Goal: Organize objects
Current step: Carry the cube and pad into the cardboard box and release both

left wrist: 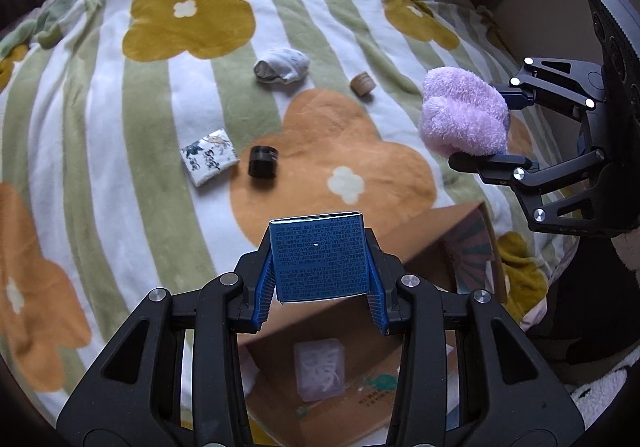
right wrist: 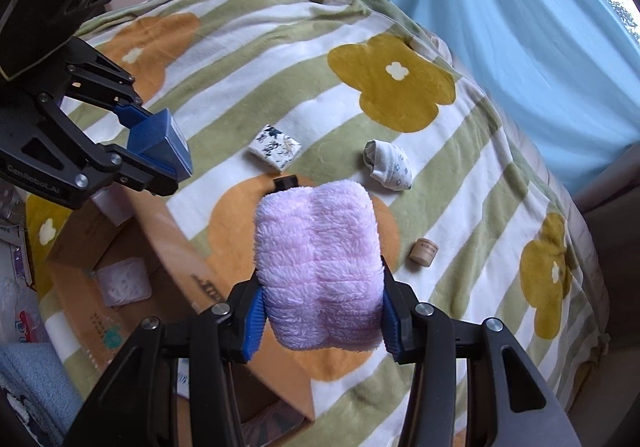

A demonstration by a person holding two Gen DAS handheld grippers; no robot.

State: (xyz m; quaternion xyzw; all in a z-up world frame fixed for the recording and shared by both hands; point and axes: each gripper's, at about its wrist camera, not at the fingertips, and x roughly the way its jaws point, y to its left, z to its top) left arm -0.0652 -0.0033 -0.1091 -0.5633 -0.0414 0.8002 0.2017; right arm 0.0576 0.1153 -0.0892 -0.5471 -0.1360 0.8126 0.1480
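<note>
My left gripper (left wrist: 320, 267) is shut on a small blue box (left wrist: 320, 257) and holds it above an open cardboard box (left wrist: 436, 239); both show in the right wrist view, gripper (right wrist: 160, 143), cardboard box (right wrist: 160, 239). My right gripper (right wrist: 320, 303) is shut on a folded fluffy pink towel (right wrist: 318, 267), held above the bed near the cardboard box's edge; it also shows in the left wrist view (left wrist: 464, 115). A clear plastic case (left wrist: 320, 371) lies inside the cardboard box.
On the striped flower blanket (left wrist: 120, 127) lie a rolled grey sock (left wrist: 282, 65), a tan cylinder (left wrist: 363, 84), a black jar (left wrist: 262, 162) and a patterned fabric pouch (left wrist: 209, 157). A blue curtain (right wrist: 520, 27) hangs behind the bed.
</note>
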